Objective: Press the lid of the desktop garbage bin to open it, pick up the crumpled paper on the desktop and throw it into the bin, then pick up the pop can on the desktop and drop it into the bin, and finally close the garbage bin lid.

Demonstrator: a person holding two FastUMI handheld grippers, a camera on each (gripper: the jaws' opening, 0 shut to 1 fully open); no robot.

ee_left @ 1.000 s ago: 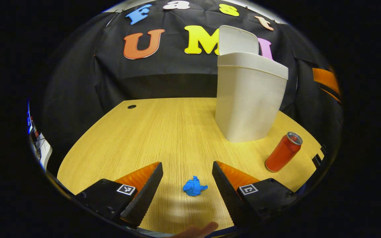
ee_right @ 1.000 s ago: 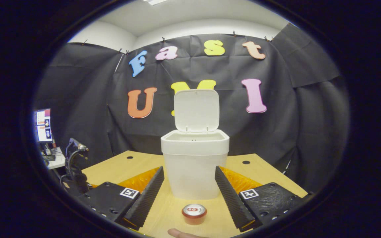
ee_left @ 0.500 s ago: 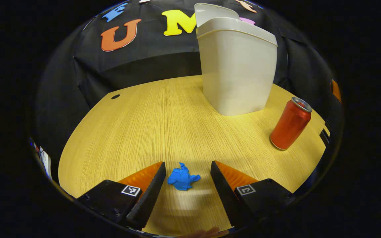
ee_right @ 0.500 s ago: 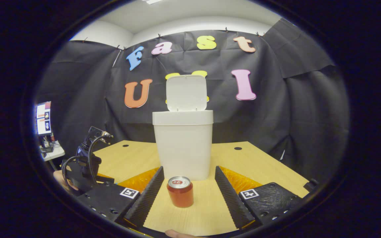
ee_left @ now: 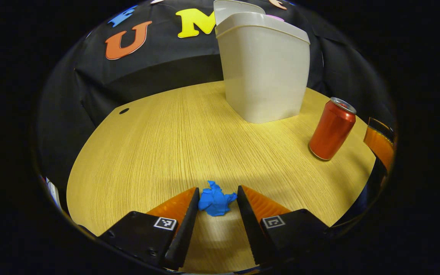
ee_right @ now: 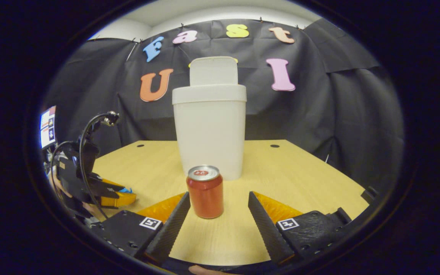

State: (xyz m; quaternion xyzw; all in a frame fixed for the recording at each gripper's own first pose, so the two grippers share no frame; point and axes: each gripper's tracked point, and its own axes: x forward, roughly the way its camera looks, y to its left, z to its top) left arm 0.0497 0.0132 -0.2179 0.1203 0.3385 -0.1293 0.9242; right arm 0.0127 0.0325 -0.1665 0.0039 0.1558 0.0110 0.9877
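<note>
The paper ball (ee_left: 216, 201) is bracketed between the fingers of the left gripper (ee_left: 215, 204), narrowed but seemingly not yet pinching, ready for a squeeze. The right gripper (ee_right: 217, 214) is held wide open and empty, the can (ee_right: 205, 191) just ahead by its left finger, with the open-lidded bin (ee_right: 209, 126) beyond for dropping.

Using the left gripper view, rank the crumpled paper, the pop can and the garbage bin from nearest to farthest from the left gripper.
1. Crumpled paper: between the left gripper fingers, on the desk.
2. Pop can: upright, farther off to the right.
3. Garbage bin: farthest, at the back of the desk right of centre, lid up.
</note>
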